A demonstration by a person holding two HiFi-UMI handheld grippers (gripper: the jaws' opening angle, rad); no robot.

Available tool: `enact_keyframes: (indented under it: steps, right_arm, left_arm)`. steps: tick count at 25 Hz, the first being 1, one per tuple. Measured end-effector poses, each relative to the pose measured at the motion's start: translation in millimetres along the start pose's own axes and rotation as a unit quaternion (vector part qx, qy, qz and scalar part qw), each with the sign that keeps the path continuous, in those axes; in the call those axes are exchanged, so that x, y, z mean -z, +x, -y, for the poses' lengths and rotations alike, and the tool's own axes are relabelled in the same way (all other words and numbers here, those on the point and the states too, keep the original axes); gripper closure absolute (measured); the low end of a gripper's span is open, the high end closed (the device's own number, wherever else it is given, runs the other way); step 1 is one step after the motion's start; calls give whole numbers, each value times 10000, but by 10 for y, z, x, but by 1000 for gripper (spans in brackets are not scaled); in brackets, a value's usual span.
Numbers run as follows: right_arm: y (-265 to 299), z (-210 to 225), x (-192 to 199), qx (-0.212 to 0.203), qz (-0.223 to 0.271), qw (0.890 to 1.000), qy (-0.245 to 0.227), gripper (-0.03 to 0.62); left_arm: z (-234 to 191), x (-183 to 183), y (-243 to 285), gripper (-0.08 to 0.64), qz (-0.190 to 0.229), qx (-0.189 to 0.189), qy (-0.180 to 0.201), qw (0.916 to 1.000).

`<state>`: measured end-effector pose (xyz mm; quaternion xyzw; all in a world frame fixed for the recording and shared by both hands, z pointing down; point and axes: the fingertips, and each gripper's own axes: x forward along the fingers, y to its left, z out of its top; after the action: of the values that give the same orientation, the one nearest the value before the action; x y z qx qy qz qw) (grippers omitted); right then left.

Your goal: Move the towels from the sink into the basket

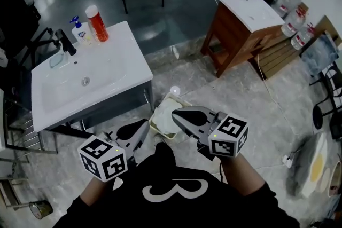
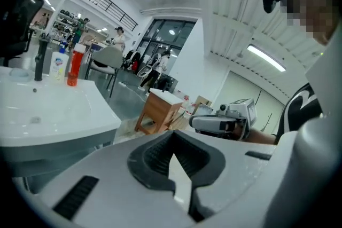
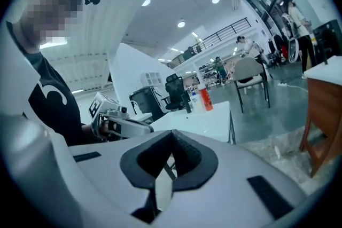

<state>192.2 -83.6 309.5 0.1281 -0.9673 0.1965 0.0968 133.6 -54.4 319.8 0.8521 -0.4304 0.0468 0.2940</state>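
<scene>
Two closed, empty: left tongs (image 1: 144, 126), right tongs (image 1: 175, 114) | basket (image 1: 158, 126) below, between them

Bottle (image 1: 96, 23) on sink (image 1: 127, 59) rim, basket (image 1: 157, 124) on floor beside sink

White sink (image 1: 115, 69) standing at centre left of the frame; cream basket (image 1: 158, 128) at lower centre, upright, with a pale towel (image 1: 166, 114) inside.

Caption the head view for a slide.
Left gripper and right gripper, both shut, near a cream basket beside the white rectangular sink.
</scene>
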Motion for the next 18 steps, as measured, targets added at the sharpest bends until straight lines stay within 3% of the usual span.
enact_keyframes:
  steps: [4, 18]
  right_arm:
    - [-94, -336, -190, -9, 73, 9993, -356, 589]
    - [-314, -820, -461, -117, 455, 9953, -844, 589]
  left_arm:
    - [258, -236, -235, 554, 377, 75, 377, 9985]
    - [596, -424, -611, 554, 653, 6, 895, 9938]
